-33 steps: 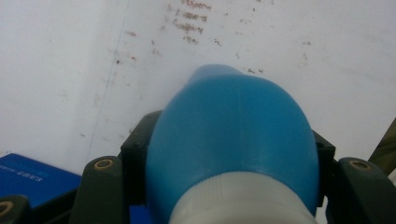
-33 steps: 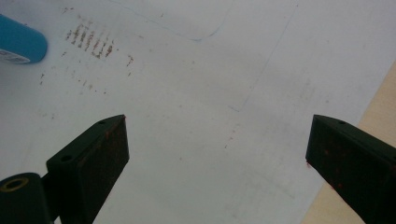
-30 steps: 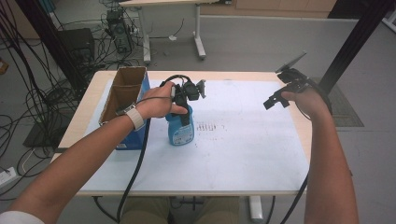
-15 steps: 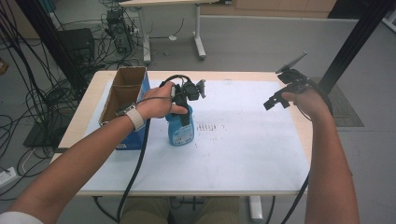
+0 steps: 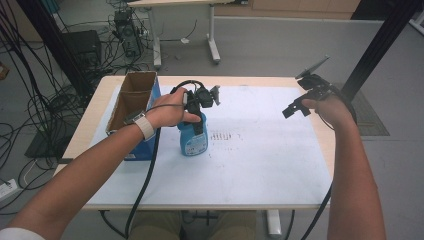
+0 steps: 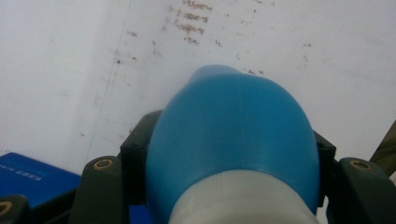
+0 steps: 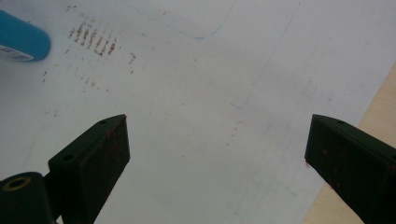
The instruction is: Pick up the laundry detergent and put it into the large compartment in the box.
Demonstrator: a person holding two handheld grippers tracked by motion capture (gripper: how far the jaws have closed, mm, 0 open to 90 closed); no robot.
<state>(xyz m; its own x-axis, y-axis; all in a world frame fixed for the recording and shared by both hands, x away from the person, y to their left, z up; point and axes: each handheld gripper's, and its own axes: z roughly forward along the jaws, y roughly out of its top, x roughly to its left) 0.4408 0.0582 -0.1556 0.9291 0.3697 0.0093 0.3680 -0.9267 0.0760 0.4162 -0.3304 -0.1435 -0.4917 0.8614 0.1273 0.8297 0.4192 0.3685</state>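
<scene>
On bench, left of centre: blue bottle [image 5: 193,141], upright on the white sheet [image 5: 260,150], just beside the cardboard box [image 5: 131,102].
Left gripper [image 5: 200,107]: pinching the bottle's neck from above.
Right gripper [image 5: 299,102]: jaws spread wide, holding nothing, above the bench's right side.

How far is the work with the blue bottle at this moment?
Done: the left gripper is shut on the neck of the blue bottle, which stands on the white sheet beside the cardboard box. In hand: that grip. Left: moving the bottle; the right gripper hangs open, holding nothing.
</scene>
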